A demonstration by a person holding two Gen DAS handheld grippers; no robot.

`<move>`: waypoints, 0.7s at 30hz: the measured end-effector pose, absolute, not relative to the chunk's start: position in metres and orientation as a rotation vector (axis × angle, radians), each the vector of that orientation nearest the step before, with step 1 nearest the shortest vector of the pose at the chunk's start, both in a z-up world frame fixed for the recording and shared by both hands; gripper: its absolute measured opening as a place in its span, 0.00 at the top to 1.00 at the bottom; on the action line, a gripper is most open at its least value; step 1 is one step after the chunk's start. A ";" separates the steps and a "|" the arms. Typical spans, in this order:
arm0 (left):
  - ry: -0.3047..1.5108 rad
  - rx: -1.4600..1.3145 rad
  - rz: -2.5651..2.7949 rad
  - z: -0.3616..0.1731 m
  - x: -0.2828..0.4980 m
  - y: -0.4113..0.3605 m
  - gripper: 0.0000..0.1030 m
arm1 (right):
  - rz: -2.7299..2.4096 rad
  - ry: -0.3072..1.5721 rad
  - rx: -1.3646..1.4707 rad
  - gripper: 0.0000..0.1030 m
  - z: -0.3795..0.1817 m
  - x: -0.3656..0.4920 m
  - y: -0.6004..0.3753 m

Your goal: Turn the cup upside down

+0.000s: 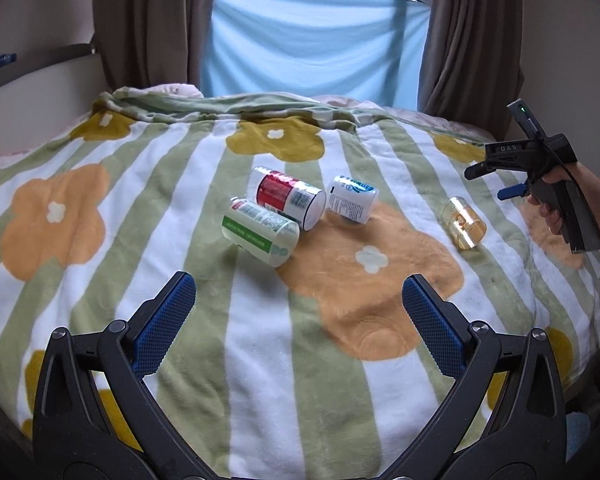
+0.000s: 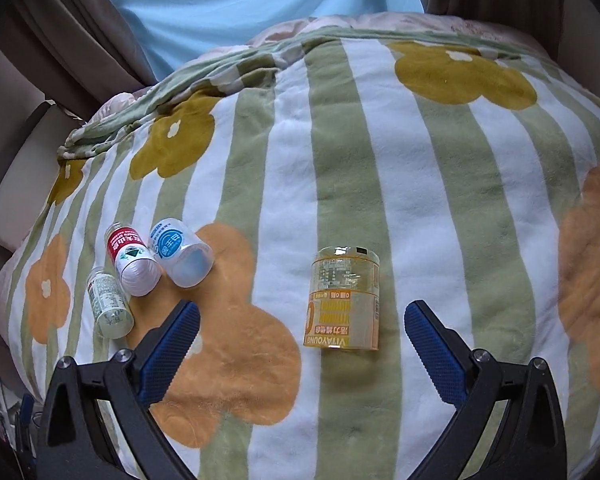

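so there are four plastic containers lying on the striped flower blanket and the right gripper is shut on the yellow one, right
Not quite. The right gripper is open and holds nothing: the right wrist view shows the clear yellow plastic container lying on the green-and-white striped flower blanket ahead of the spread fingers, untouched. The rest stands: four containers lie there, the red-labelled, blue-labelled and green-labelled ones clustered to the left.

the left wrist view looked from low over the near end of the bed point(image 1: 260, 360) toward the window point(image 1: 312, 40), set well back. the right wrist view looked down from the right, closer in. both shared the yellow cup point(image 1: 463, 222) point(image 2: 345, 300) and the three containers point(image 1: 284, 208) point(image 2: 140, 268).
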State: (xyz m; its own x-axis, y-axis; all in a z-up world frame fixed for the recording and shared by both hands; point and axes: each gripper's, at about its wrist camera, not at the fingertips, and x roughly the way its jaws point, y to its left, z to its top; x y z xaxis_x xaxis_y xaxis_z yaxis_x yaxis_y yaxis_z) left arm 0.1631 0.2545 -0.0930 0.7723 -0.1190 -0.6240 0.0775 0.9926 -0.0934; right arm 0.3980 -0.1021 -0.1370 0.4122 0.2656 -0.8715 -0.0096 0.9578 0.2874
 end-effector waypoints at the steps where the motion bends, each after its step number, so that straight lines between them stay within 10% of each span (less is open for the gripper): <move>1: 0.689 -0.065 -0.109 -0.099 0.166 0.255 0.00 | 0.163 1.174 0.273 0.01 -0.147 0.409 -0.105; 21: 0.813 -0.035 -0.108 -0.145 0.176 0.255 0.00 | 0.086 1.425 0.195 0.46 -0.209 0.453 -0.110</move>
State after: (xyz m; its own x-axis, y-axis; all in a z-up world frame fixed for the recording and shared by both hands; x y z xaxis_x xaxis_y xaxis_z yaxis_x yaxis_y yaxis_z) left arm 0.1759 0.2548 -0.1452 0.6819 -0.1098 -0.7232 0.0826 0.9939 -0.0729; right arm 0.4527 -0.1103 -0.2089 0.1451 0.1757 -0.9737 0.0579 0.9809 0.1857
